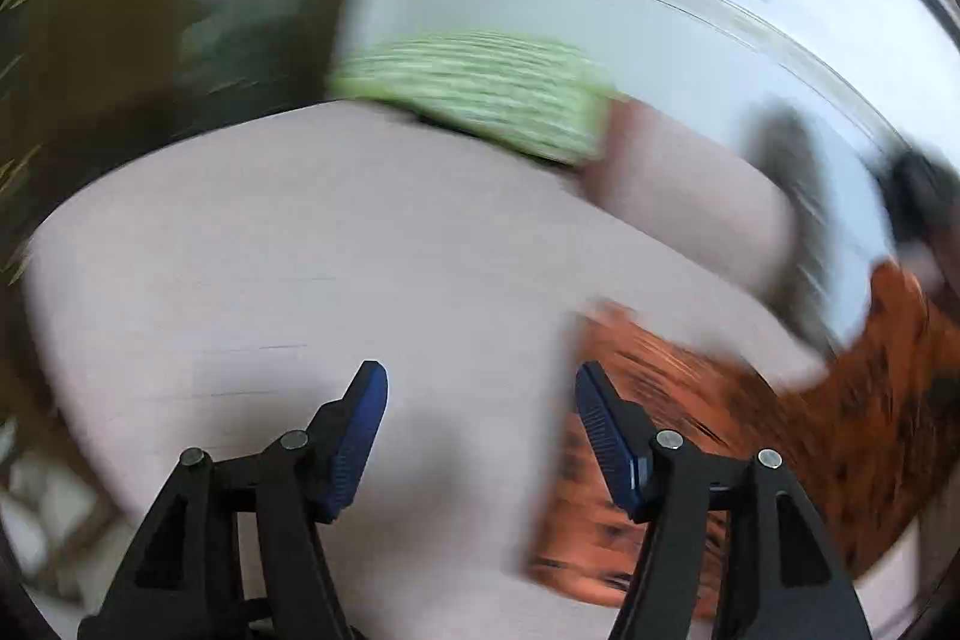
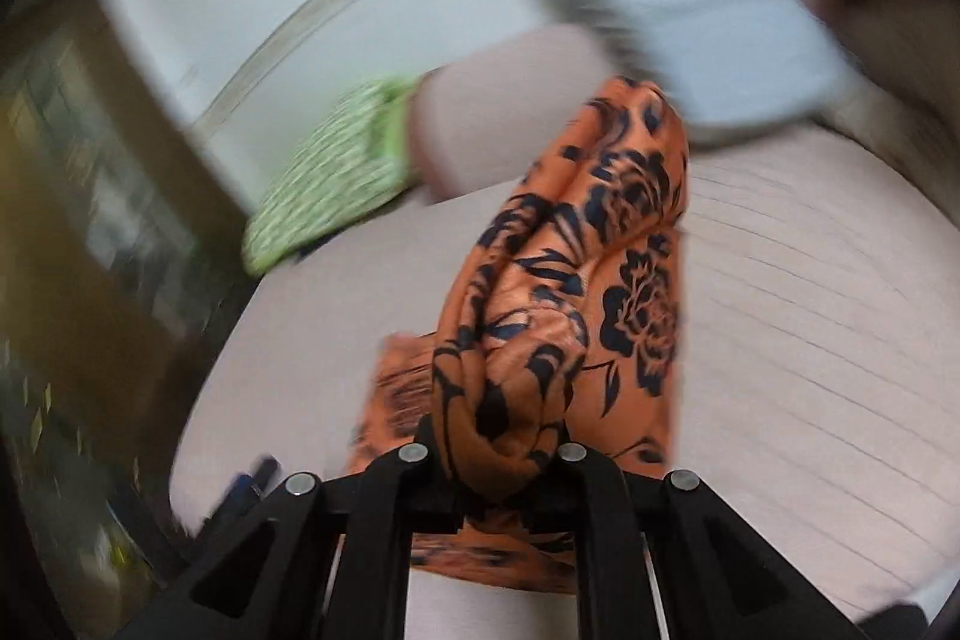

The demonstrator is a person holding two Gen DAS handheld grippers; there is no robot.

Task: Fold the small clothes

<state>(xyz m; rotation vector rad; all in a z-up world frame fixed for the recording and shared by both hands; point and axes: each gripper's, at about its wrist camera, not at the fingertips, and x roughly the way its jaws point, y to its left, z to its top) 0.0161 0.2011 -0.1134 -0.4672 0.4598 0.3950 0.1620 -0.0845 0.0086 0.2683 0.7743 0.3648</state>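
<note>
One cloth up, fold barely begun

Two grippers in play, only one busy. Right gripper [image 2: 501,460] has its jaws clamped on a bunched end of the orange cloth [image 2: 576,280]; fabric spills out betw. the jaws and hangs twisted in front of the cam, w/ more of it lying on the pale surface [image 2: 810,340] below. Left gripper [image 1: 480,436] hangs over the bare surface w/ jaws wide apart, holding nothing; the orange cloth [image 1: 750,436] sits just to its right, partly behind the right-hand jaw.

Progress, my read: early. Cloth is lifted and gathered, not spread flat, no clean fold edge seen. Prob. left to do: lay it out, grab a 2nd corner w/ the left, fold, tidy. A green striped cloth [image 2: 336,178] lies at the far edge of the surface, looks like a compact flat block, so poss. already folded; too blurry to be sure.

Cloth itself: orange w/ dark navy/black flower print, thin, slightly shiny, drapes in soft rolls. Likely slippery and floppy. Both views heavily motion-blurred, bkgd detail not readable.
</note>
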